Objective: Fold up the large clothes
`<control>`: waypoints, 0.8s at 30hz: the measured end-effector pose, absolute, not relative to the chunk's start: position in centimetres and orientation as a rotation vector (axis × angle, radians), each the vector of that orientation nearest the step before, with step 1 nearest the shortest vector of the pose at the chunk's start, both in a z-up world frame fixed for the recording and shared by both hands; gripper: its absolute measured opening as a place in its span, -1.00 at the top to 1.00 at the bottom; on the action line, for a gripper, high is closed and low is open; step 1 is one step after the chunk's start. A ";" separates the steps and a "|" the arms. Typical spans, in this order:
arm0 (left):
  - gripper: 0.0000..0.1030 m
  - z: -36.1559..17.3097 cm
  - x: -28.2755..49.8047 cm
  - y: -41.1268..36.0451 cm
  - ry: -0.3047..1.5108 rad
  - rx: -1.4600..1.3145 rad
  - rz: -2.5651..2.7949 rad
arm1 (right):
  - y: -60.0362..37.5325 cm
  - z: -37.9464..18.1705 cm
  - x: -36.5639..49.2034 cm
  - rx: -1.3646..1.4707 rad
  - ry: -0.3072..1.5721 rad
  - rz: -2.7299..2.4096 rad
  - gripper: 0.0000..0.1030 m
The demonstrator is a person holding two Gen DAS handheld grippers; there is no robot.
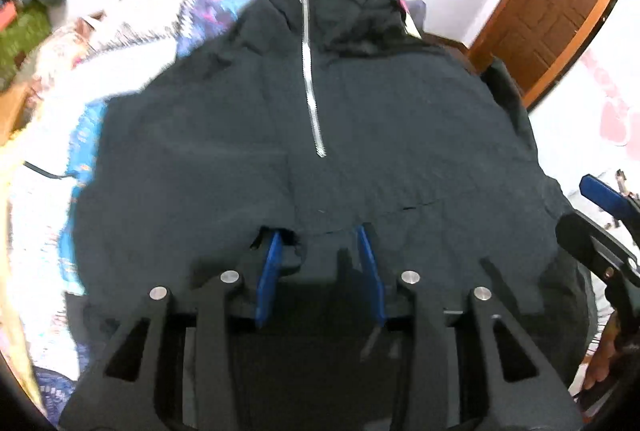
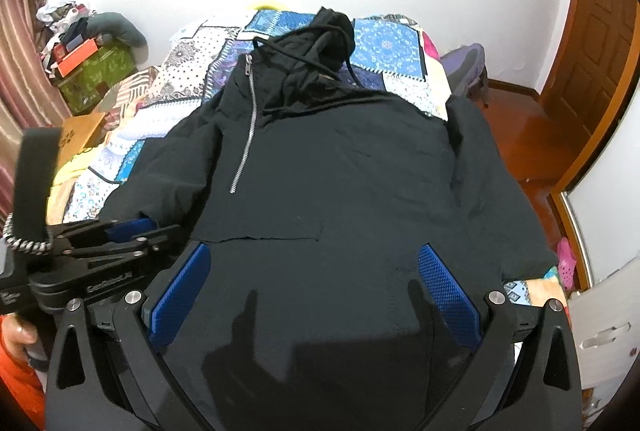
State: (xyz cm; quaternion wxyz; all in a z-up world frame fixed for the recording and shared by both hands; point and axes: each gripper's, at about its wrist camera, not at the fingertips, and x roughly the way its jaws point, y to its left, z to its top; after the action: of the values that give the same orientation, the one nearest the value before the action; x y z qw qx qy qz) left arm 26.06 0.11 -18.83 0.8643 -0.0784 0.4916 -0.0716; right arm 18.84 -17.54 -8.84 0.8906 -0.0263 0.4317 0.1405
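Here the large black hooded pullover with a silver half-zip [image 2: 320,159] lies front-up and spread flat on the patchwork-quilted bed [image 2: 384,47], hood toward the white wall and hem toward the person, a layout that seems meant to give both hands the hem edge for a first fold. The left gripper [image 1: 320,237] sits at the hem just below the zip's lower end, its blue pads parted with a small ridge of black cloth bunched by the left pad; no pad presses on it, so nothing looks pinched. The right gripper [image 2: 314,263] hovers over the hem on the other side of the zip, its blue pads spread wide and empty above the front pocket seam.

Beside the hood, the drawstring [image 2: 304,59] trails loose and the hood is crumpled, which may need smoothing. One sleeve hangs over the bed edge away from the zip, toward the wooden door [image 2: 600,43]. A green box stacked with clutter [image 2: 96,67] stands well clear.
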 end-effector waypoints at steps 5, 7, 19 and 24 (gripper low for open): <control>0.13 -15.6 24.1 2.5 0.935 -0.172 -0.101 | -16.3 -7.4 18.5 -0.074 0.859 0.306 -1.00; 0.10 -14.1 23.3 4.0 0.887 -0.168 -0.066 | -15.5 -6.8 18.3 -0.090 0.840 0.317 -1.00; -0.13 -8.7 18.2 15.0 0.731 -0.129 0.169 | -7.3 -5.1 18.3 -0.185 0.792 0.477 -1.00; -0.22 -8.9 16.3 18.6 0.734 -0.113 0.236 | -2.5 -6.7 18.8 -0.273 0.832 0.551 -1.00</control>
State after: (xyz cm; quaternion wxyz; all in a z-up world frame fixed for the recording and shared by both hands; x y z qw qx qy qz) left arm 16.33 18.58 -8.89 0.9251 -0.0553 0.3576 0.1151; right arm 18.78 -2.46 -6.72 0.8692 -0.1305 0.3977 0.2633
